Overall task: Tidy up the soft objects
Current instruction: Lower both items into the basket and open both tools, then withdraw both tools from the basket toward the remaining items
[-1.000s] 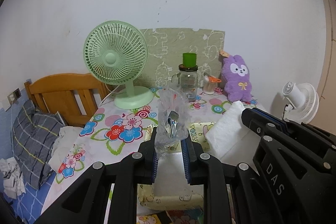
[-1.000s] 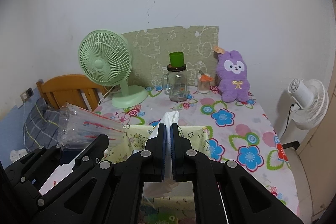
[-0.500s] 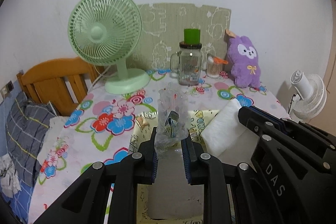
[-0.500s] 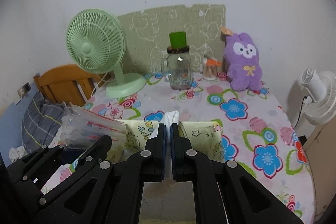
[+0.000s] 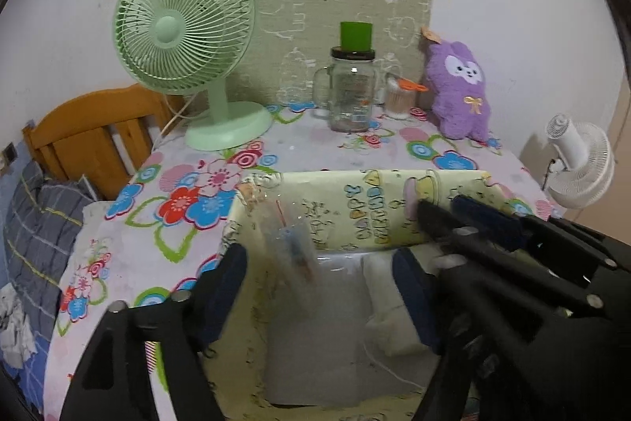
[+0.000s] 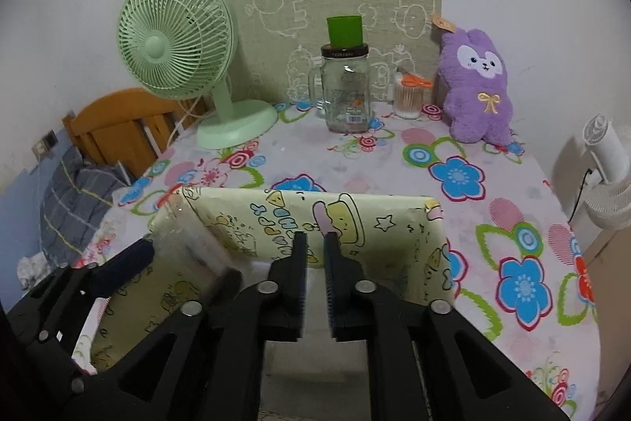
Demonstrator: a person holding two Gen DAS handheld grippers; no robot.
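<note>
A yellow cartoon-print box (image 5: 355, 180) (image 6: 307, 202) stands open on the flowered table. My left gripper (image 5: 319, 253) (image 6: 181, 263) hangs over it, its jaws opening wide. A clear plastic bag (image 5: 294, 255) (image 6: 205, 251), blurred, drops free between them without touching the pads. A white soft packet (image 5: 384, 306) lies inside the box by the right finger. My right gripper (image 6: 315, 239) (image 5: 439, 206) is at the box's far wall, its jaws opening a little, with nothing between them. A purple plush rabbit (image 5: 459, 89) (image 6: 479, 85) sits at the back right.
At the back stand a green desk fan (image 5: 185, 22) (image 6: 175, 34), a glass jar mug with a green cup on top (image 5: 353, 93) (image 6: 347, 89) and a cotton-swab pot (image 6: 408, 101). A wooden headboard (image 5: 90, 129) and bedding lie left; a white fan (image 6: 607, 168) is right.
Both grippers sank toward the box and their jaws opened. The left let go of the clear bag and the right let go of the white packet, which now lies in the box.
</note>
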